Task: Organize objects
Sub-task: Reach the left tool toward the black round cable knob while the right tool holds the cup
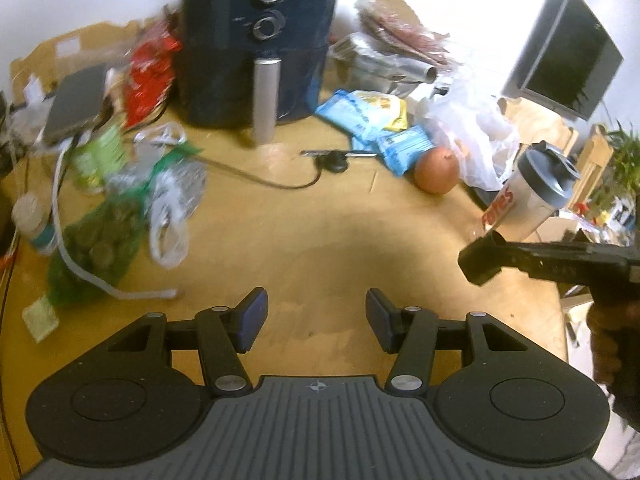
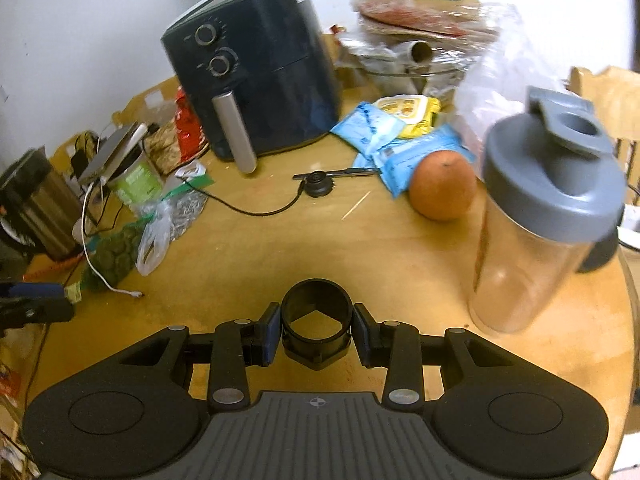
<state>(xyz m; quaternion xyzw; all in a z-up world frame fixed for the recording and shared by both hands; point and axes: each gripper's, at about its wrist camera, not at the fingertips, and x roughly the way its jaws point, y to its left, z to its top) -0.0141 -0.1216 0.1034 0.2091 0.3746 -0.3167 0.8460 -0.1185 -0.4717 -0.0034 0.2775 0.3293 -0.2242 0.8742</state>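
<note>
Left wrist view. We hold the left gripper (image 1: pixel 316 318) over bare wood of the table (image 1: pixel 320 248), its jaws apart with nothing between them. At the right edge we see the right gripper (image 1: pixel 486 262), gripping a black ring part that this view shows only side-on. Behind it stands a clear shaker bottle (image 1: pixel 528 196) with a grey lid. Further back: a dark air fryer (image 1: pixel 256 48), blue snack packets (image 1: pixel 376 128), an orange (image 1: pixel 436 170), a white plastic bag (image 1: pixel 476 140), and a green bag (image 1: pixel 100 248) among blurred clutter at left.

Right wrist view. We have the right gripper (image 2: pixel 317 332) closed on a short black ring (image 2: pixel 317 322), one pad on each side, held just above the table (image 2: pixel 280 256). The shaker bottle (image 2: pixel 540 220) stands upright near on the right, the orange (image 2: pixel 442 186) just behind it. The air fryer (image 2: pixel 256 76) stands at the back, and a black cable (image 2: pixel 248 206) runs to a small round black device (image 2: pixel 318 184). The left gripper's (image 2: pixel 36 300) tip shows at the left edge; its state cannot be read here.
</note>
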